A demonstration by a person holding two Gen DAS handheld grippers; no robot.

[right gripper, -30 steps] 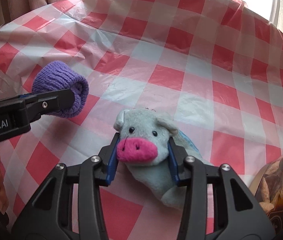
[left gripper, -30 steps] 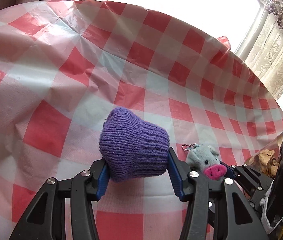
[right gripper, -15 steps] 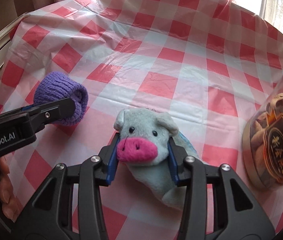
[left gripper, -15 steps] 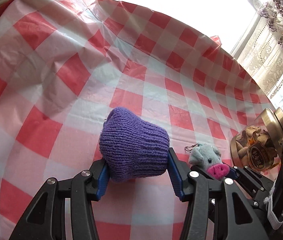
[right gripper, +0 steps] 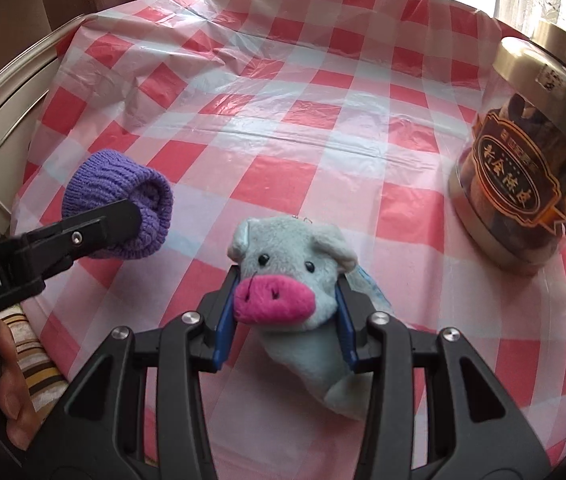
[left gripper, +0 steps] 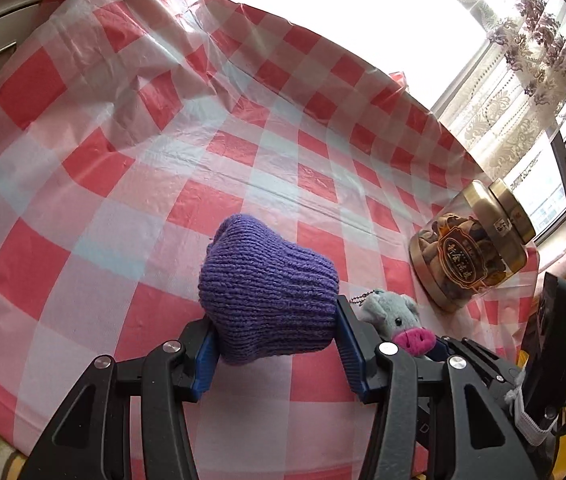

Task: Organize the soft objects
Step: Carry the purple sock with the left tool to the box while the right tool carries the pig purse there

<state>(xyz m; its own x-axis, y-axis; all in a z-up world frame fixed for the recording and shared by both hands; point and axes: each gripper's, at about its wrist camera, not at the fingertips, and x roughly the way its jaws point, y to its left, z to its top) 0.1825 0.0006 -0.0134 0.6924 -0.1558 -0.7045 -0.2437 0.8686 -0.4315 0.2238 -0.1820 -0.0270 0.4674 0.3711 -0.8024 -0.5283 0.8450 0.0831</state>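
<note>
Two soft objects are held above the counter (right gripper: 323, 128): left gripper (left gripper: 275, 344) jaws clamped on the purple knit hat (left gripper: 267, 292), right gripper (right gripper: 287, 320) jaws clamped on the grey plush pig (right gripper: 295, 276) by its head. Both have travelled sideways across the checked cloth; the snack jar (right gripper: 523, 184) by the right edge, barely visible a second ago, is now fully in view. Carry under way, nothing set down yet, drop spot unclear.

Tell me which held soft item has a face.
The grey plush pig with the pink snout, in the right gripper; the purple knitted sock roll is featureless.
</note>
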